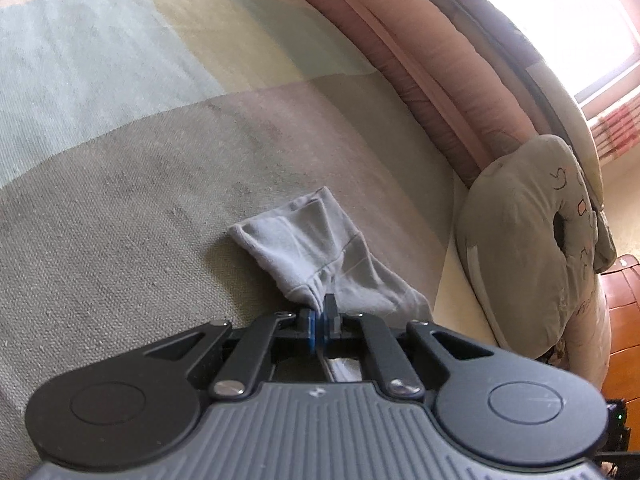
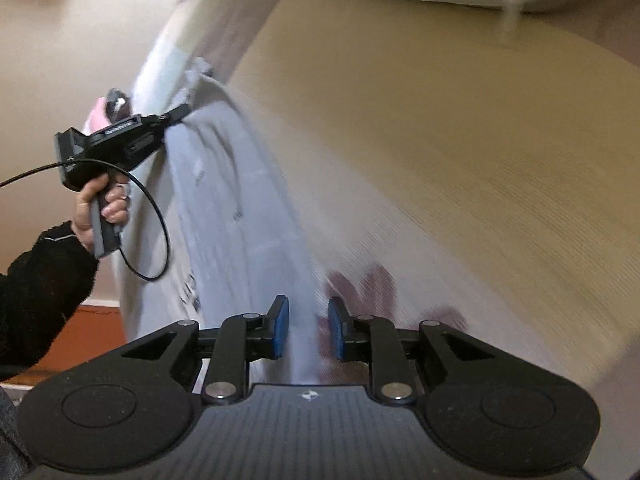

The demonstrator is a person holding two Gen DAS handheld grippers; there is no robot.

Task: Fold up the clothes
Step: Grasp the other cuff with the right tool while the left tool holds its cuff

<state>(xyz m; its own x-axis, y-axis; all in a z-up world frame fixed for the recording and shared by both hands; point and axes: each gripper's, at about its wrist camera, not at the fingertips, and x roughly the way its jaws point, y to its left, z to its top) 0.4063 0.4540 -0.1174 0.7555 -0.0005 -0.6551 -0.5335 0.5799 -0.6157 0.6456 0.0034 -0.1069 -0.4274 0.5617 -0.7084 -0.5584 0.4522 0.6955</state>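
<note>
The garment (image 1: 320, 248) is pale grey-blue, the bed cover (image 1: 120, 128) woven in broad grey, pale-blue and green blocks, the far quilt (image 1: 400, 48) dusty pink, the hand-held gripper pads (image 2: 282, 328) blue.

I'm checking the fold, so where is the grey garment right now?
In the left wrist view the grey garment lies on the striped bed cover, one bunched edge pinched in the left gripper, left of the grey cushion.

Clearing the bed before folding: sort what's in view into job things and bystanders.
Job:
grey garment
left claw, shut on the garment
right claw, open, with the garment's blurred edge between its pads

Lying about:
cushion
pink quilt
bed cover
</note>
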